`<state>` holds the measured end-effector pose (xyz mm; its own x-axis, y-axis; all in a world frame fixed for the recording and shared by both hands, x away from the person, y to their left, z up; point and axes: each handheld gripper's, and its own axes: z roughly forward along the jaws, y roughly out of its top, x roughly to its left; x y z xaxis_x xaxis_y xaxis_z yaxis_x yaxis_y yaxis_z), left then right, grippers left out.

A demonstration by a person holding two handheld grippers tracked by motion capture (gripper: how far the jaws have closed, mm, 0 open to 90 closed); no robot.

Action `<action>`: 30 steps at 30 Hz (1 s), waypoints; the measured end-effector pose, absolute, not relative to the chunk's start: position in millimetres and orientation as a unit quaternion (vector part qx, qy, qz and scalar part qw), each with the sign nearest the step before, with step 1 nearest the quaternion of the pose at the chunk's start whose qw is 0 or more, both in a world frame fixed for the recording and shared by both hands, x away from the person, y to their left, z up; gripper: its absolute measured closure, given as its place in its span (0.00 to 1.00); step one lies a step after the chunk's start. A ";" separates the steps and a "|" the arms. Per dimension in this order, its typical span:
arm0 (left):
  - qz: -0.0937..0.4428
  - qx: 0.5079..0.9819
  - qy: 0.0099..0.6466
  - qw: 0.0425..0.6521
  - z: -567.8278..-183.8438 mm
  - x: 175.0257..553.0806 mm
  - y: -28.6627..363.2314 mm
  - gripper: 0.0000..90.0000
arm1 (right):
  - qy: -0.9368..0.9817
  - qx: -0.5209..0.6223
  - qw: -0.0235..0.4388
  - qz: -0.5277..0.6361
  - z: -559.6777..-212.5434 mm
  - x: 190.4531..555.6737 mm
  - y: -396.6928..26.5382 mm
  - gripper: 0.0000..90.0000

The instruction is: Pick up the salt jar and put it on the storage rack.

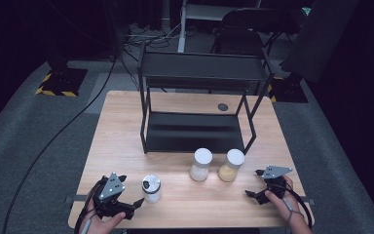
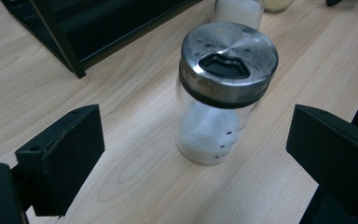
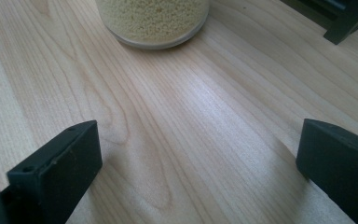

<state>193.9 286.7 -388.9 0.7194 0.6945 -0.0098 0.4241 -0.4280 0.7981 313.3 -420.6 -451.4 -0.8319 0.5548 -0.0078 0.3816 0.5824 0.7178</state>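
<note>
While the left gripper [image 2: 193,158] gapes wide around the untouched shaker jar [image 2: 221,93], the right gripper [image 3: 198,172] stands wide, empty.

A black two-tier metal rack [image 1: 199,105] is set at the far side of a wooden table [image 1: 121,141]. Two white-lidded jars are placed just before the rack: one of white grains [image 1: 201,165], one of yellow grains [image 1: 232,165].

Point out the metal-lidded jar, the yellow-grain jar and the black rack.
metal-lidded jar [image 2: 228,60], left gripper view, on its steel lid.
yellow-grain jar [image 1: 230,165], high view, on its side.
black rack [image 1: 195,131], high view, on its lower shelf.
</note>
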 end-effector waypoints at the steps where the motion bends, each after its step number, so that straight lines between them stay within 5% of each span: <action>1: 0.162 0.829 0.335 0.417 -388.9 195.1 285.5 0.05 | 0.882 0.265 0.117 0.372 -451.4 313.2 -420.5 0.00; 30: 0.127 0.840 0.288 0.443 -398.0 234.7 255.0 0.04 | 0.882 0.265 0.117 0.372 -451.4 313.2 -420.5 0.00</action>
<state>234.7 255.0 -398.0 0.8014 0.5966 -0.0423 0.3721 -0.4419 0.8163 313.2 -420.5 -451.4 -0.8319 0.5548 -0.0081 0.3815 0.5824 0.7178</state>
